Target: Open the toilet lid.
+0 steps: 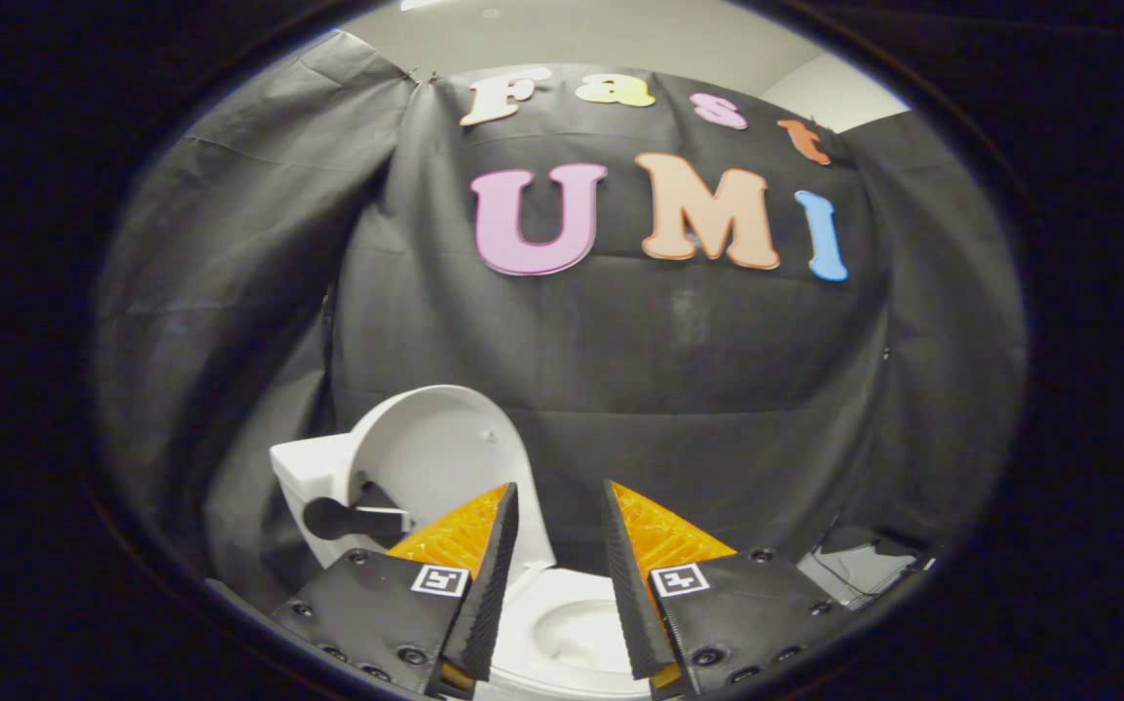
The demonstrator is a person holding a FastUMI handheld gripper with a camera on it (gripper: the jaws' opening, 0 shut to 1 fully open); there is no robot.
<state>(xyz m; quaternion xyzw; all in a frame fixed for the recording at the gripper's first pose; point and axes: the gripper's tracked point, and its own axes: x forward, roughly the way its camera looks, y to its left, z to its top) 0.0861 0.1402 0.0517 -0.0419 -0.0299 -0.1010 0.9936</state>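
A big black cloth [620,389] hangs at the back and makes the wall. It has folds and wrinkles in it. It wraps around on both sides. Above the cloth there is a bit of pale ceiling [620,34].

In front of the cloth stands a white toilet [562,633]. It sits low, and the fingers are right over it. The bowl shows between the two fingers and a little beyond them. The bowl is open at the top, and its inside looks white and smooth.

The lid [435,458] is up. It stands tall behind the bowl and leans back toward the tank [309,482]. It is round at the top and white like the bowl. It is just beyond the left finger, and the tip of that finger covers a bit of its lower edge. The tank is a white box behind the lid. A dark handle [353,519] sticks out on its side, near the left finger.

The gripper [560,501] is open. Its two fingers [494,574] are apart with a clear gap between them. Nothing is held in that gap. The fingers do not touch the lid or the bowl. Each finger has ridges on its inner face and a small square tag [440,581] near its base.

On the floor past the right finger lies something pale [864,570] with a thin cord. It is too small to tell what it is.
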